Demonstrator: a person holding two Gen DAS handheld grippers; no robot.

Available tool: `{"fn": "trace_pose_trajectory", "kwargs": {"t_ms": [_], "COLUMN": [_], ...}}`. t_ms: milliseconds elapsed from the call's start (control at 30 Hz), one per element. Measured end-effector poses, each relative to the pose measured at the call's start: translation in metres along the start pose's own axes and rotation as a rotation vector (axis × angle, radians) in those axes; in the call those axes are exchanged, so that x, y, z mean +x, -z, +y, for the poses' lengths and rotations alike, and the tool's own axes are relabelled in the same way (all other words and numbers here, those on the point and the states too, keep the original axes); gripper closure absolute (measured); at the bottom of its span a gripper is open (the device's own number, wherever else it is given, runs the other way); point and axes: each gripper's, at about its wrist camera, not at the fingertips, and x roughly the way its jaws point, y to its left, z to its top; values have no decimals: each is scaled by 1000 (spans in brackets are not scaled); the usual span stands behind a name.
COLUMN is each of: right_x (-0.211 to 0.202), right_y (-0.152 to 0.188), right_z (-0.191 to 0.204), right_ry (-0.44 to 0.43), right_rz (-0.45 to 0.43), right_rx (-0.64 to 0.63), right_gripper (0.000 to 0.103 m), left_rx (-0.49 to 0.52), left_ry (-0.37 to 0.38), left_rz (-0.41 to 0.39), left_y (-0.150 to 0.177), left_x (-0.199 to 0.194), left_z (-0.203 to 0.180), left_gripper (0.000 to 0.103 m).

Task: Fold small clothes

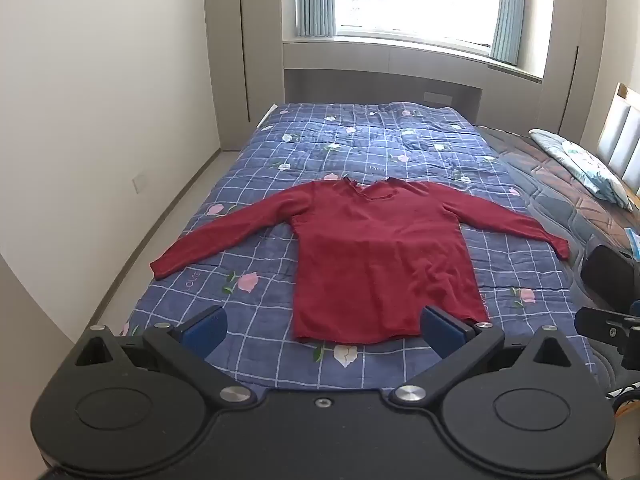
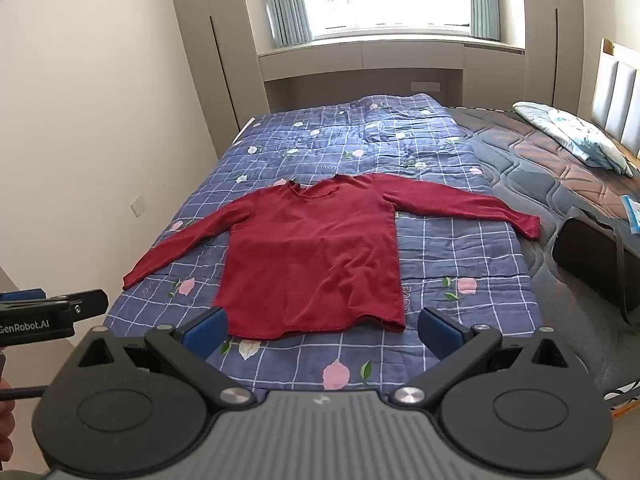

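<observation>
A dark red long-sleeved shirt (image 1: 372, 256) lies flat on the blue checked quilt (image 1: 360, 148), both sleeves spread out, neck away from me, hem nearest. It also shows in the right wrist view (image 2: 312, 256). My left gripper (image 1: 324, 332) is open and empty, held above the quilt just in front of the hem. My right gripper (image 2: 322, 332) is open and empty, in front of the hem's right part. The left gripper also shows at the left edge of the right wrist view (image 2: 60, 312).
The quilt (image 2: 440, 240) covers the left part of a bed; a dark quilted mattress (image 2: 552, 168) lies bare to the right with a pillow (image 2: 576, 136) by the headboard. A black bag (image 2: 592, 256) sits at the right. A wall and floor strip run along the left.
</observation>
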Motion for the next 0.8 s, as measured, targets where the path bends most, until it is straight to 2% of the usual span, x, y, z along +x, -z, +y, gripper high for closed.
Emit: {"fn": "trace_pose_trajectory", "kwargs": {"t_ms": [800], "right_x": [2], "right_y": [1], "right_z": [4], "right_ry": [-6], "right_rz": [6], "right_rx": [2], "right_gripper": [0], "left_rx": [0], "left_ry": [8], "left_rz": [9], "left_y": [4], "left_x": [6], "left_z": [-5], "left_gripper": [1]}}
